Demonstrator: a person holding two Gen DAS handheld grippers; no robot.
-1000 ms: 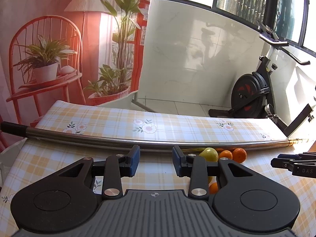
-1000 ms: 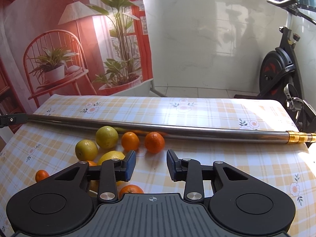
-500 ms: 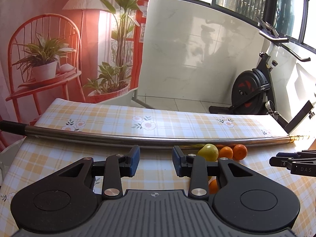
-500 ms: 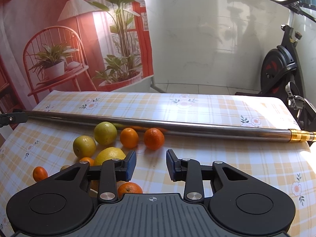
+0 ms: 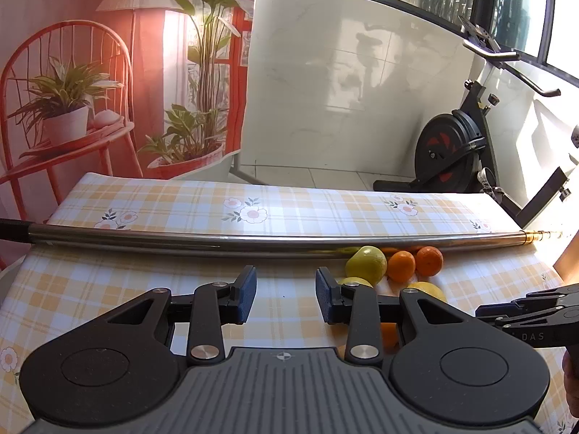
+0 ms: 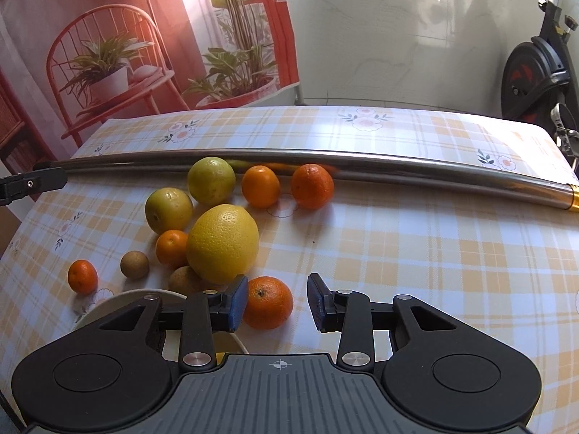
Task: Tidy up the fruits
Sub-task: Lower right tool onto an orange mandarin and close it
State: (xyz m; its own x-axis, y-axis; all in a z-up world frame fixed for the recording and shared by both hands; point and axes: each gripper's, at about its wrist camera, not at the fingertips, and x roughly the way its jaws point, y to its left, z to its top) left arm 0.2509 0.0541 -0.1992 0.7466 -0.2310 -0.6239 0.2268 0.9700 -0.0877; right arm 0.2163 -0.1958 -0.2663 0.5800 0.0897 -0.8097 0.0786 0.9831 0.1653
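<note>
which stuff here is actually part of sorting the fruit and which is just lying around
Part of the job:
- large yellow citrus
- two yellow-green fruits
- oranges and tangerines, e.g.
- two small brown fruits
- white plate
- right gripper, open

Lying about:
- metal pole
- exercise bike
- printed backdrop
</note>
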